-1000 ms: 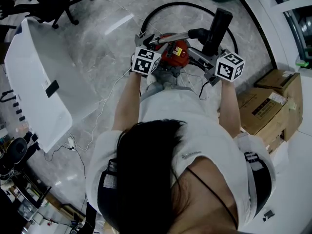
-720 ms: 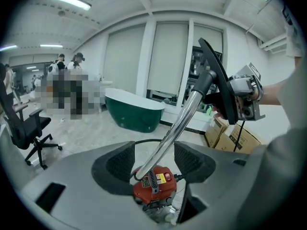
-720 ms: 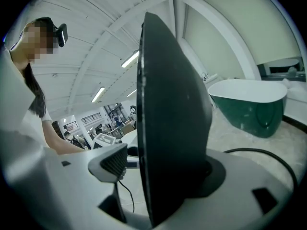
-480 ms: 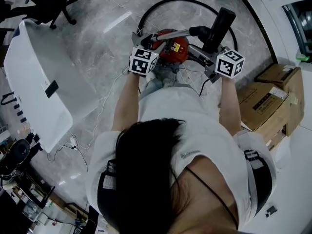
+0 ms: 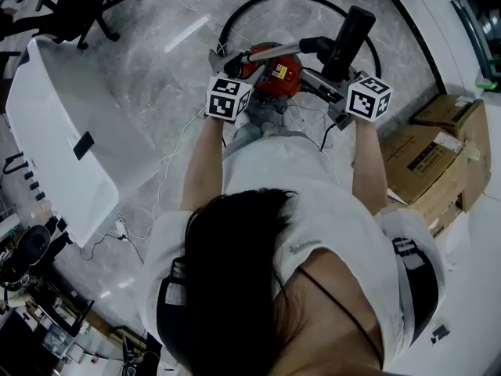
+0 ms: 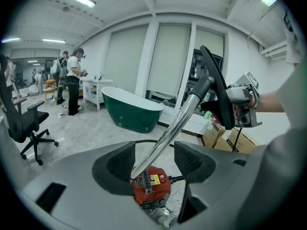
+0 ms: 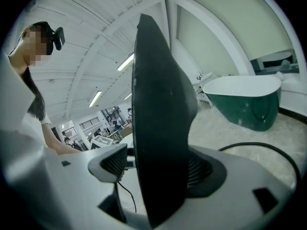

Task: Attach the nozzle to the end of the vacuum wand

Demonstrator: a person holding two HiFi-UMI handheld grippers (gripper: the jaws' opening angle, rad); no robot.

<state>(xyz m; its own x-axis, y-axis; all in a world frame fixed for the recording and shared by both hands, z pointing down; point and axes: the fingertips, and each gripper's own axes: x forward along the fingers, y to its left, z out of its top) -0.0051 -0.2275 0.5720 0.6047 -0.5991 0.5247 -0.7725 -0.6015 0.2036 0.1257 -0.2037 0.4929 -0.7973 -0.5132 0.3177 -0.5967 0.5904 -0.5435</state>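
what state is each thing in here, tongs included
left tongs, open, wand end against one pad
right tongs, shut on nozzle
wand, raised, slanting up from left tongs to nozzle
nozzle, lifted, touching wand's far end; cannot tell if locked on
vacuum, sitting on floor
hose, looped on floor

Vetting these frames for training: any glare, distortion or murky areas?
Head view: ceiling-light glare streaks the glossy floor. Left gripper view: strong fisheye bending, bright highlights along the wand. Right gripper view: the nozzle is a near-black, detail-less silhouette.
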